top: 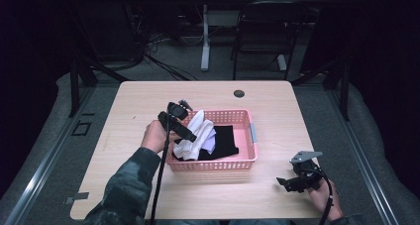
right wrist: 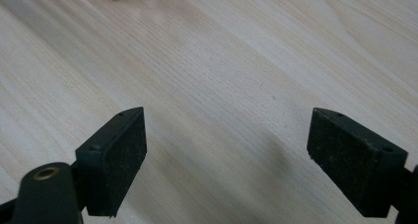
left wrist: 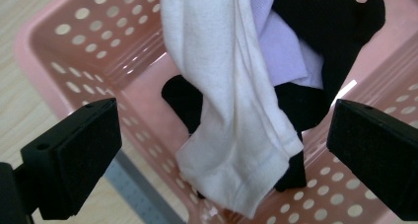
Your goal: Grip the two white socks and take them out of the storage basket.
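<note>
The left gripper (left wrist: 224, 150) (fingers wide, released) hangs over the pink basket (top: 242, 161) mid-frame; the right gripper (right wrist: 226, 160) gapes above the tabletop (right wrist: 236, 76).

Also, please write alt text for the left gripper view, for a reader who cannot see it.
A crumpled white cloth lies over black cloth and a pale lilac cloth inside a pink perforated plastic basket. The left gripper hangs above, its two black jaws wide open.
</note>
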{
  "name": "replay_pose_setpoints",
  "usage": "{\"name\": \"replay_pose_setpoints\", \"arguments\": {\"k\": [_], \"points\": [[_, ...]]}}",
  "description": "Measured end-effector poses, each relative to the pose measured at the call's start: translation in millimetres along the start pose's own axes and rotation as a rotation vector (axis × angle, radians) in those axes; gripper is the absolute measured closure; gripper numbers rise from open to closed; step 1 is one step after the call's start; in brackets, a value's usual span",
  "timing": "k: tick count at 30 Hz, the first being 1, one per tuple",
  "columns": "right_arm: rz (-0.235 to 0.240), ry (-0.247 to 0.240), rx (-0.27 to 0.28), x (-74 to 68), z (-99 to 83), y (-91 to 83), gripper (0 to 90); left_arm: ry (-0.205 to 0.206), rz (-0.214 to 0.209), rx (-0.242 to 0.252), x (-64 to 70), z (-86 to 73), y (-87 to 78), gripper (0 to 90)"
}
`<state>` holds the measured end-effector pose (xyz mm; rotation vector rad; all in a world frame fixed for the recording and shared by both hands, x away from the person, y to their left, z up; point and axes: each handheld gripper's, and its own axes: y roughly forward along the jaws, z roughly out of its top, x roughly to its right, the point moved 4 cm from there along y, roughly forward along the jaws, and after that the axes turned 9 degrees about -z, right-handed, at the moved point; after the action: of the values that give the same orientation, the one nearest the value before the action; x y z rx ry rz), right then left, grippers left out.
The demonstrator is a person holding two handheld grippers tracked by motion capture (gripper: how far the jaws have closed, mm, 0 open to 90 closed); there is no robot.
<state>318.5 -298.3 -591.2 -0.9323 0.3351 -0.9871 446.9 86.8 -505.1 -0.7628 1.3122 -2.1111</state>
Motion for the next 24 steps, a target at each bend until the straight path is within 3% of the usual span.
{"name": "replay_pose_setpoints", "arguments": {"k": [3,7,12,15,18,24], "points": [[-0.003,-0.001,-0.003,0.3,-0.1,0.1,14.5,-0.002,0.007,-0.025,1.0,2.1,9.9,0.4],[-0.003,0.001,-0.006,0.5,-0.3,0.1,14.5,-0.007,0.012,-0.059,-0.6,2.7,20.8,11.8],[-0.001,0.009,-0.001,0.3,-0.3,0.8,14.6,-0.021,0.003,-0.087,-4.8,2.4,30.0,33.1],[-0.001,0.008,-0.002,0.6,-0.3,0.5,14.5,-0.013,-0.018,-0.108,-4.2,2.3,33.5,48.1],[-0.004,0.006,-0.002,0.8,-0.4,1.1,14.5,0.001,-0.013,-0.119,-2.4,2.8,32.7,62.1],[-0.007,0.010,0.003,0.6,0.1,1.1,14.5,0.012,-0.008,-0.111,-0.3,2.8,27.2,80.1]]}}
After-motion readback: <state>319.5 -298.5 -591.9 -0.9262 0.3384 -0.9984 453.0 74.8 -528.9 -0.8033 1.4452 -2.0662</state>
